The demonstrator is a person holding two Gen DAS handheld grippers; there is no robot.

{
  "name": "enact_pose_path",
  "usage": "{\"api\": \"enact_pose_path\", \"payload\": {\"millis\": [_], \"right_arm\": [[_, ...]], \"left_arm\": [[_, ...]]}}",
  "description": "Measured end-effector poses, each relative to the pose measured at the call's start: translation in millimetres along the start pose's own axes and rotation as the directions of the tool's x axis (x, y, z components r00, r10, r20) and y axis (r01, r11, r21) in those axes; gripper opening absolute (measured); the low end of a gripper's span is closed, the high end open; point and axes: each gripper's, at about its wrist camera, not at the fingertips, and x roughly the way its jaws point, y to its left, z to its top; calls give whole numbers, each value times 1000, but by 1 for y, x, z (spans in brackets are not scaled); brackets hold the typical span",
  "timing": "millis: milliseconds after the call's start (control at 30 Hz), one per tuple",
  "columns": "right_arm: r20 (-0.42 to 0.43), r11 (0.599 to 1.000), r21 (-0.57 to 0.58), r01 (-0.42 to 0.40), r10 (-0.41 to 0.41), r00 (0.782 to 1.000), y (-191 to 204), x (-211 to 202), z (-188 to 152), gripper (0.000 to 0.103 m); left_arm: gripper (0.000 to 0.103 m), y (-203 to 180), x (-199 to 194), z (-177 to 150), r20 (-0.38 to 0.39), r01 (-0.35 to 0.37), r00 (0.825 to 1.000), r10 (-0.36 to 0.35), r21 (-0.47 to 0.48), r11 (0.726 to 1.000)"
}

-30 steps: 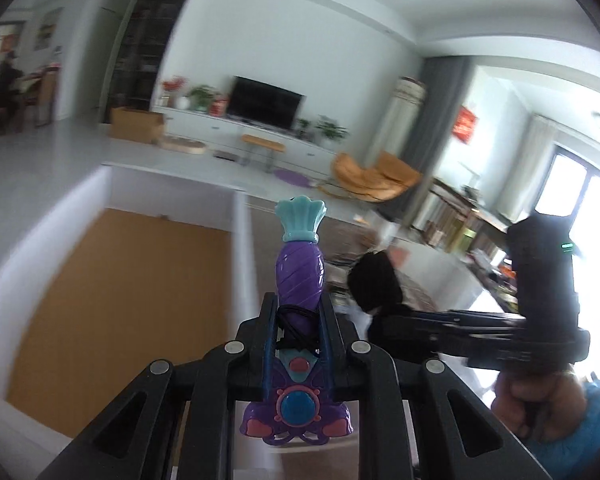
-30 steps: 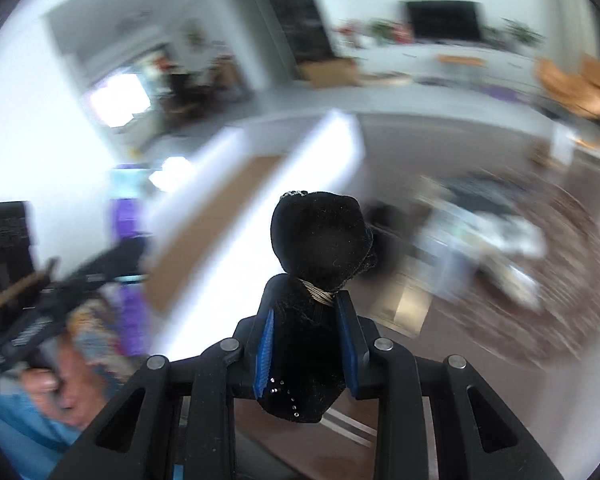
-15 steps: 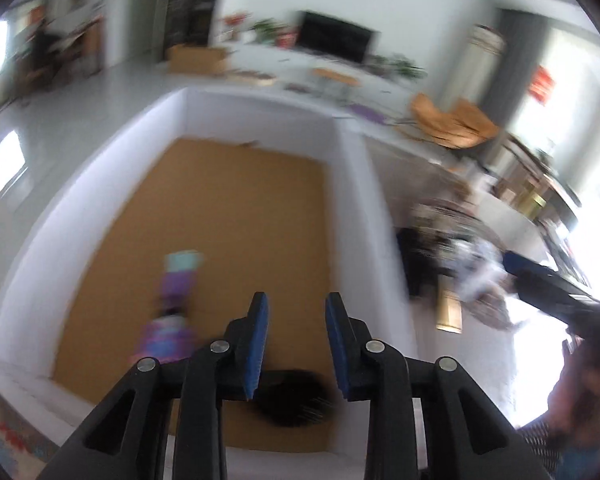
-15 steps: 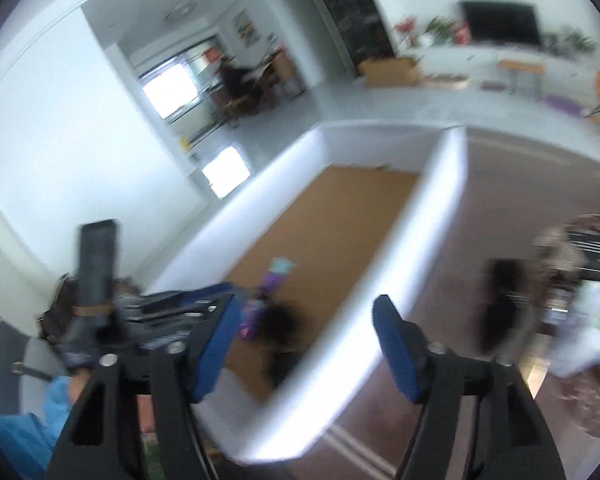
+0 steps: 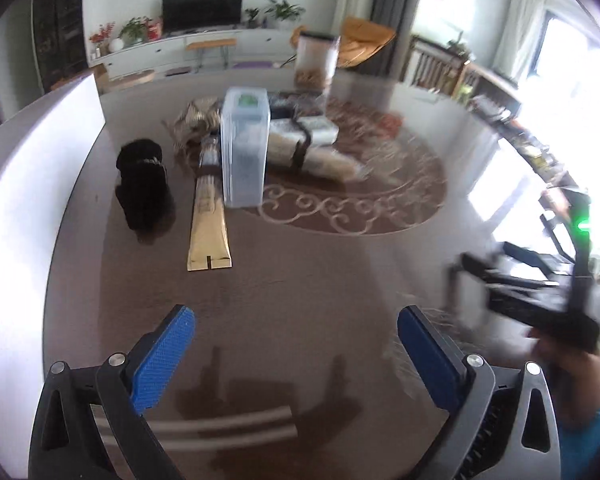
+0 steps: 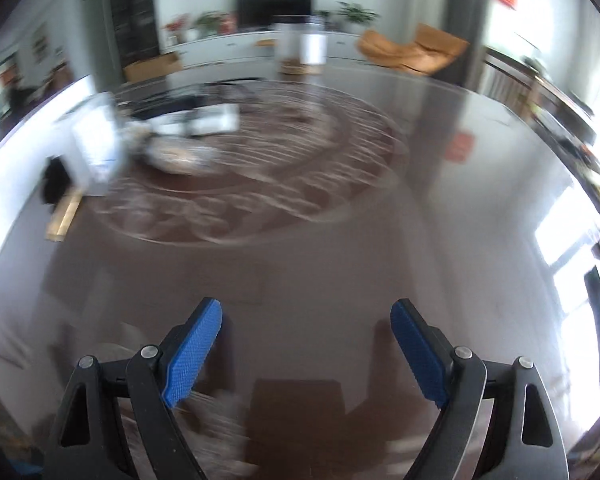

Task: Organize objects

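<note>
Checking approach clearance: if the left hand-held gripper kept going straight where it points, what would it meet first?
Probably bare brown tabletop. The left hand-held gripper is empty, jaws opening; the tan packet lies farther on, left of its line. Depth unclear.

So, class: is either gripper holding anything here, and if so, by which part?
Nothing is held. The left gripper and right gripper are both empty, jaws opening above the brown table.

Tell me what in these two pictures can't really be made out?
- Right wrist view: the clear plastic box and the pale bundles beside it are smeared by motion blur.
- Left wrist view: the right gripper is blurred and half lost in window glare, so its jaws are unreadable there.
- Left wrist view: the black fuzzy object is too dark to identify.
- Left wrist view: the white wall hides what lies behind it.
</note>
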Motion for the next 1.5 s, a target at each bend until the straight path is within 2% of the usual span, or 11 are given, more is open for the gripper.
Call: {"api": "enact_pose_path", "payload": {"millis": [133, 267, 433, 733, 1500], "right_arm": [[21, 998, 62, 7, -8, 1000, -13, -6, 0, 87], [7, 998, 45, 33, -33, 999, -7, 2, 6, 88], [2, 998, 57, 37, -37, 999, -13, 14, 8, 94], [-15, 995, 86, 57, -56, 998, -17, 19, 7, 103], [-12, 995, 85, 57, -57, 998, -15, 19, 6, 103]], "left_arm": [[103, -24, 31, -2, -39, -31, 999, 33, 53, 998], [103, -47, 49, 4, -69, -57, 996, 63, 90, 994], [103, -61, 65, 16, -57, -71, 995, 76, 84, 994], [103, -75, 87, 48, -9, -48, 999, 50, 112, 993], [103, -75, 91, 56, -9, -48, 999, 49, 103, 994]]}}
